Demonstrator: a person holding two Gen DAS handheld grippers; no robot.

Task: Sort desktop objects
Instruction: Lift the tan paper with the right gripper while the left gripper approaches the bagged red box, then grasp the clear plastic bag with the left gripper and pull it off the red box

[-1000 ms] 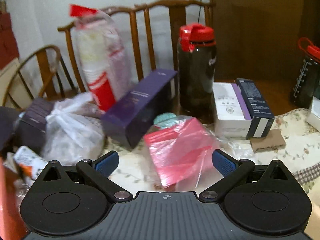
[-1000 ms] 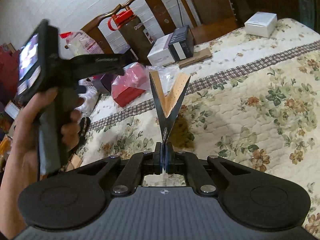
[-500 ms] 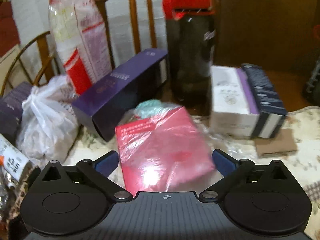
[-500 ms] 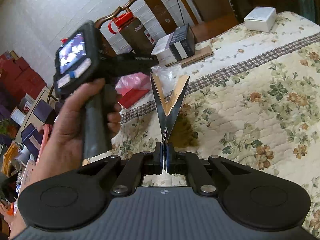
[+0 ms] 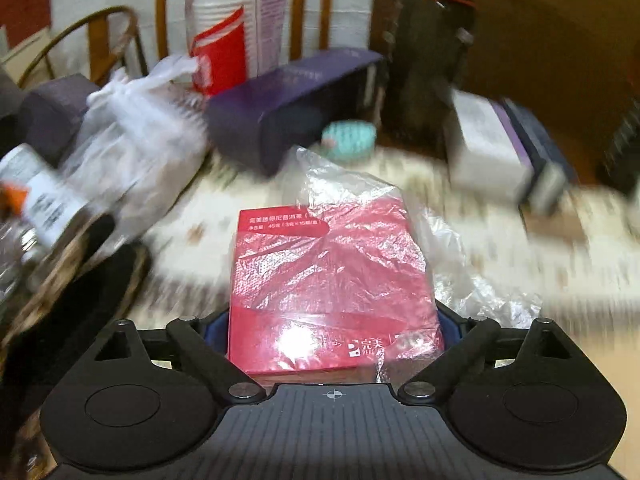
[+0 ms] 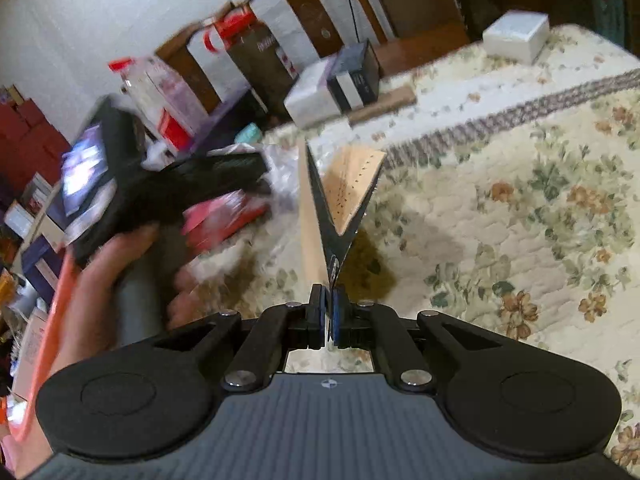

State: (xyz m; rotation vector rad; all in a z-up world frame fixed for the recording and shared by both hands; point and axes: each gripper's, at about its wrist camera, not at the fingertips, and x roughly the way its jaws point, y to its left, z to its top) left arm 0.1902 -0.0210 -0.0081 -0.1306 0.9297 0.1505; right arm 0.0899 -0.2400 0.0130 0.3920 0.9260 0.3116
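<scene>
A red box [image 5: 332,280] wrapped in a clear plastic bag lies on the floral tablecloth [image 6: 520,208]. My left gripper [image 5: 334,332] is open, with its blue pads on either side of the box's near end; I cannot tell whether they touch it. My right gripper [image 6: 329,320] is shut on the spine of a small open notebook [image 6: 348,196] with tan pages, held upright above the cloth. The left gripper and the hand holding it show in the right wrist view [image 6: 168,184], over the red box [image 6: 224,220].
Behind the red box stand a purple carton [image 5: 296,108], a dark bottle with a red lid [image 5: 432,64], a white and navy box pair [image 5: 508,148], a teal object [image 5: 348,140] and a white plastic bag [image 5: 132,148]. A white box [image 6: 516,36] sits far right. Wooden chairs stand behind.
My left gripper has moved forward and down until the red box sits between its open fingers. My right gripper has kept the notebook almost still.
</scene>
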